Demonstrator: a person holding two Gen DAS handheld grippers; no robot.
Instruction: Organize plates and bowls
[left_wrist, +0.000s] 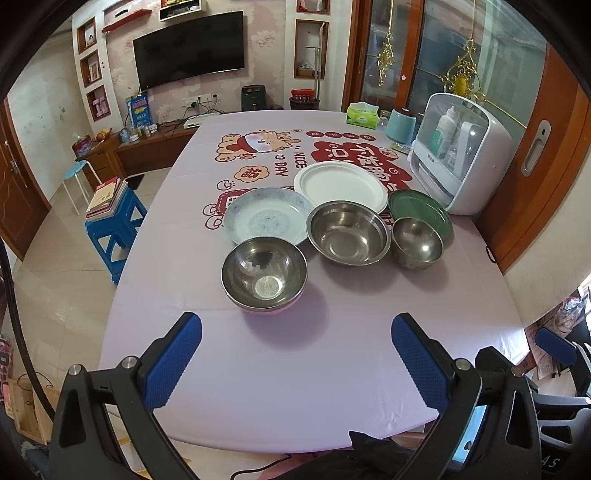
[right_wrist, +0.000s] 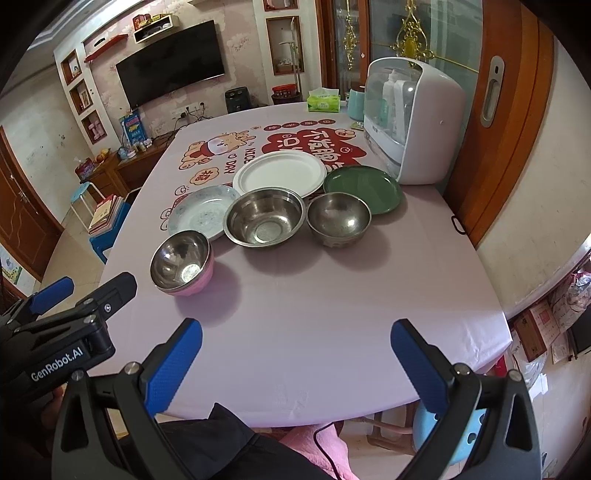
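While both your grippers hang over the near table edge, note:
Left gripper (left_wrist: 296, 328): jaws spread wide, nothing between them, low in its frame.
Right gripper (right_wrist: 296, 334): jaws released, empty, low in its frame.
Pink-bottomed steel bowl (left_wrist: 264, 272): frame centre, nearest you, just beside the patterned plate (left_wrist: 267, 214).
Large steel bowl (left_wrist: 349, 232): right of centre, overlapping the white plate (left_wrist: 341, 184).
Small steel bowl (left_wrist: 417, 242): sitting on the green plate (left_wrist: 419, 206) rim.
White cabinet (left_wrist: 463, 151): right of frame, close to the green plate.
Open room: bare tablecloth (left_wrist: 288, 376) fills the lower middle.
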